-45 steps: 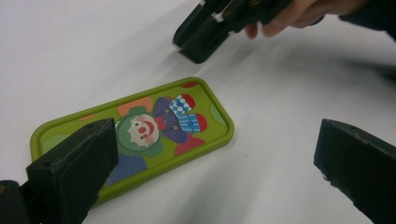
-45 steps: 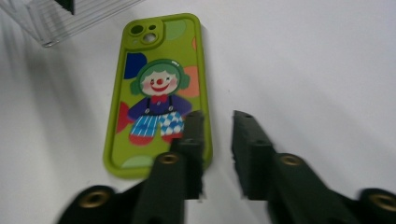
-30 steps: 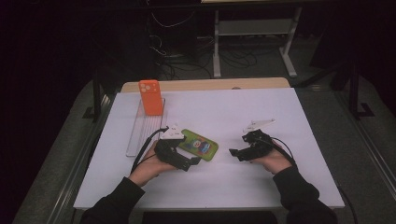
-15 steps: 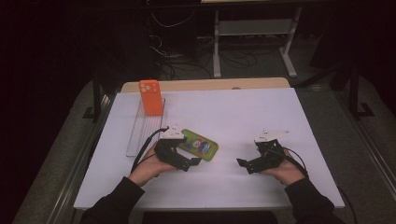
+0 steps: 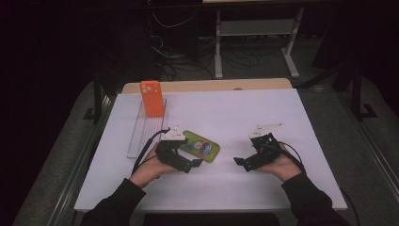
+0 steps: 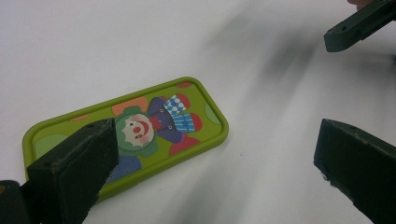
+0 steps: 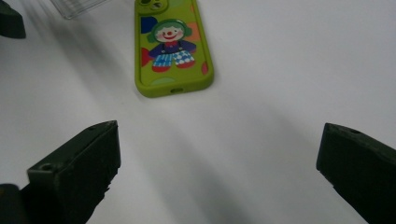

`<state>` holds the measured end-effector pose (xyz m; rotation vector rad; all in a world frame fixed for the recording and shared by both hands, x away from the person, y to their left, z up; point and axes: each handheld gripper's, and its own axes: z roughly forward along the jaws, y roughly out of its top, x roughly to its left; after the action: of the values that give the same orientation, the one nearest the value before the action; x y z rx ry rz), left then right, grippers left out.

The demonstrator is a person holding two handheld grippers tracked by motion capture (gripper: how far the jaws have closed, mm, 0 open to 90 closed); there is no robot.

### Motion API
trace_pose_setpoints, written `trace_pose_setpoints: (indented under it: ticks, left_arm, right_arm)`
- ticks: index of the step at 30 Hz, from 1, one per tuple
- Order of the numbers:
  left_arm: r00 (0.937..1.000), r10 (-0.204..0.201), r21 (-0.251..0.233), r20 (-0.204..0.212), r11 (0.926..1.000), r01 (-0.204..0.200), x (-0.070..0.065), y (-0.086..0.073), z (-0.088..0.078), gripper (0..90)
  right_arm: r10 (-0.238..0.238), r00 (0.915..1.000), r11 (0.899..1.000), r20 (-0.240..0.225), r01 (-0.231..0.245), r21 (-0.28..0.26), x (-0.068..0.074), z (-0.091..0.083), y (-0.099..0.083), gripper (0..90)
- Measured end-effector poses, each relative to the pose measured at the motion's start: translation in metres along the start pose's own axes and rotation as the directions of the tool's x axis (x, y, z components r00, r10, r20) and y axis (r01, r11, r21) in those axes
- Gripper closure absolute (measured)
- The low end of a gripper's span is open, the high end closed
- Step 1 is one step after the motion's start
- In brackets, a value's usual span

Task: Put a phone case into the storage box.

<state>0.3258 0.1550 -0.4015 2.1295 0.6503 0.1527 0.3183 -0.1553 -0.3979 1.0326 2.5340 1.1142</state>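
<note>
High view overhead, both gripper views close, sharing green phone case (image 5: 200,146).

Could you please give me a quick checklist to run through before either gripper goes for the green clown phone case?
1. Left gripper open: ok, jaws wide apart.
2. Right gripper open: ok, nothing between its jaws.
3. Green clown phone case lies flat and free on the white table: ok.
4. Case between the left jaws: not ok, it sits off toward one jaw.
5. Orange phone case upright in the clear rack, out of the way: ok.
</note>
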Motion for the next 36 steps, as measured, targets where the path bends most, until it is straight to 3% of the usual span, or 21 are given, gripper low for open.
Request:
trace_pose_setpoints:
  ticks: [7,15,21,31,36]
  left_arm:
    - [1.0000,0.001,-0.001,0.001,1.0000,-0.001,-0.002,0.000,0.001,0.0]
    - [0.9998,0.018,0.006,-0.008,0.9998,-0.018,0.000,0.000,0.000,0.0]
    - [1.0000,0.007,0.003,-0.006,1.0000,-0.007,-0.002,0.000,0.000,0.0]
    - [1.0000,-0.001,-0.004,-0.004,1.0000,0.001,-0.001,-0.001,0.001,0.0]
    - [0.9999,0.013,0.007,-0.006,0.9999,-0.013,0.000,-0.001,0.000,0.0]
  right_arm:
    - [-0.032,0.9994,0.999,-0.015,0.033,0.028,0.004,0.017,0.021,0.0]
    - [-0.036,0.9988,0.998,-0.033,0.037,0.058,0.007,0.043,0.041,0.0]
    - [-0.041,0.9980,0.997,-0.047,0.044,0.067,0.010,0.061,0.054,0.0]
    - [-0.063,0.9960,0.993,-0.063,0.069,0.099,0.016,0.087,0.069,0.1]
    - [-0.069,0.9951,0.989,-0.071,0.077,0.124,0.020,0.101,0.069,0.2]
